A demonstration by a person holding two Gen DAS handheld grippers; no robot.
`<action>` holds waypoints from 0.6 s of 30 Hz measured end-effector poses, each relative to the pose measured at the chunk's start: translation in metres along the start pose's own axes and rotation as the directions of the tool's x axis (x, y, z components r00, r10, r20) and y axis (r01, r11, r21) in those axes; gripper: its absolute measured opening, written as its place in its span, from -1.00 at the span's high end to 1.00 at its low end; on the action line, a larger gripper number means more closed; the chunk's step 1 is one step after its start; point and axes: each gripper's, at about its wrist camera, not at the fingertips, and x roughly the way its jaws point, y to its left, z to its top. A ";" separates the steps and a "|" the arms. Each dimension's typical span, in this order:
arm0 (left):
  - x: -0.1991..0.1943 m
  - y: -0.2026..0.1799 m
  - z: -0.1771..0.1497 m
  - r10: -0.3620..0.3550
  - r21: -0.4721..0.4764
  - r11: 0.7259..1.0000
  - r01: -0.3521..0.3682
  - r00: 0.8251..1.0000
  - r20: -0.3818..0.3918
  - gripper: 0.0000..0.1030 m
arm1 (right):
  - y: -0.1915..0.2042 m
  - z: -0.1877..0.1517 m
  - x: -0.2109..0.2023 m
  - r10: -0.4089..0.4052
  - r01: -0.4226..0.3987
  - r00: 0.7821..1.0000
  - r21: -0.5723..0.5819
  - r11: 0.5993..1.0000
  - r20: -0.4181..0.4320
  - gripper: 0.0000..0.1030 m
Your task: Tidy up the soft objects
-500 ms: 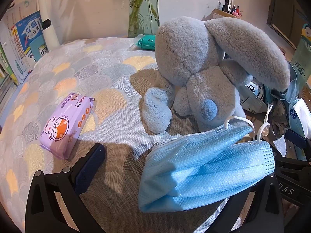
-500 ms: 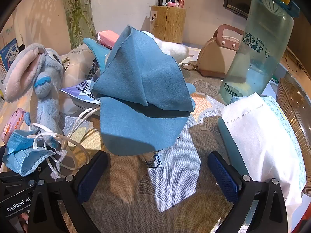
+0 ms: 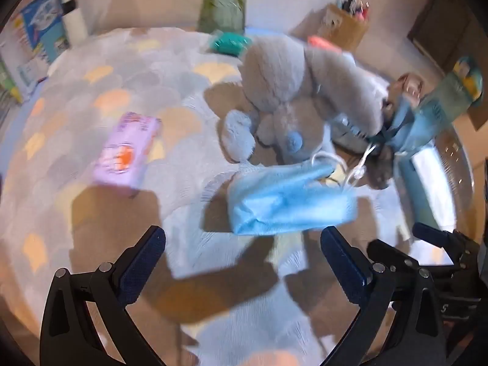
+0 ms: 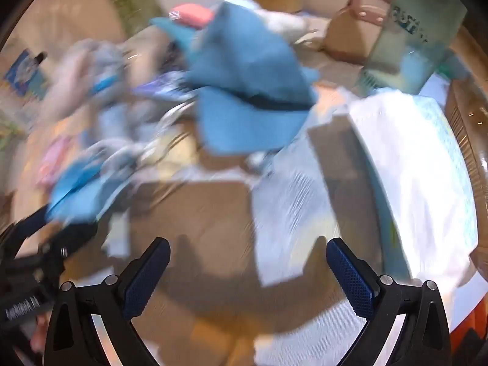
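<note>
Both views are motion-blurred. A folded blue face mask (image 3: 289,198) lies on the patterned tablecloth (image 3: 91,97), just beyond my open left gripper (image 3: 242,238), whose fingers hold nothing. Behind the mask sits a grey plush rabbit (image 3: 292,91) with its back to me. My right gripper (image 4: 247,251) is open and empty above the cloth. A crumpled blue cloth (image 4: 247,85) is heaped ahead of it, and a white tissue pack (image 4: 411,167) lies at its right. The mask (image 4: 79,189) and rabbit (image 4: 100,70) show at the left of the right wrist view.
A purple wet-wipe pack (image 3: 126,149) lies at the left. A glass vase (image 3: 222,0), a green packet (image 3: 230,42) and a pen holder (image 3: 344,24) stand at the back. A tan handbag (image 4: 353,30) and a large water bottle (image 4: 418,30) stand at the right.
Both grippers have pulled back and up from the table, so the mask and the blue cloth now sit farther from the fingers. The left gripper no longer has the mask between its fingers.
</note>
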 end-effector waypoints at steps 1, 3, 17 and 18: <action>-0.009 0.006 0.005 0.007 -0.003 1.000 -0.007 1.000 -0.004 -0.96 | 0.002 0.000 -0.010 -0.025 0.025 1.000 -0.016 1.000 0.006 -1.00; -0.023 0.005 0.013 0.034 0.009 0.999 -0.034 0.999 -0.007 -0.96 | 0.006 0.005 -0.032 -0.051 0.052 0.998 -0.037 0.998 0.037 -1.00; -0.056 -0.034 0.035 0.018 0.080 0.997 -0.020 0.999 0.030 -0.96 | 0.002 0.029 -0.086 -0.088 0.091 0.986 -0.013 0.996 0.139 -1.00; -0.054 -0.034 0.034 0.018 0.077 0.997 -0.020 1.000 0.019 -0.96 | 0.002 0.029 -0.086 -0.092 0.095 0.986 -0.015 0.995 0.141 -1.00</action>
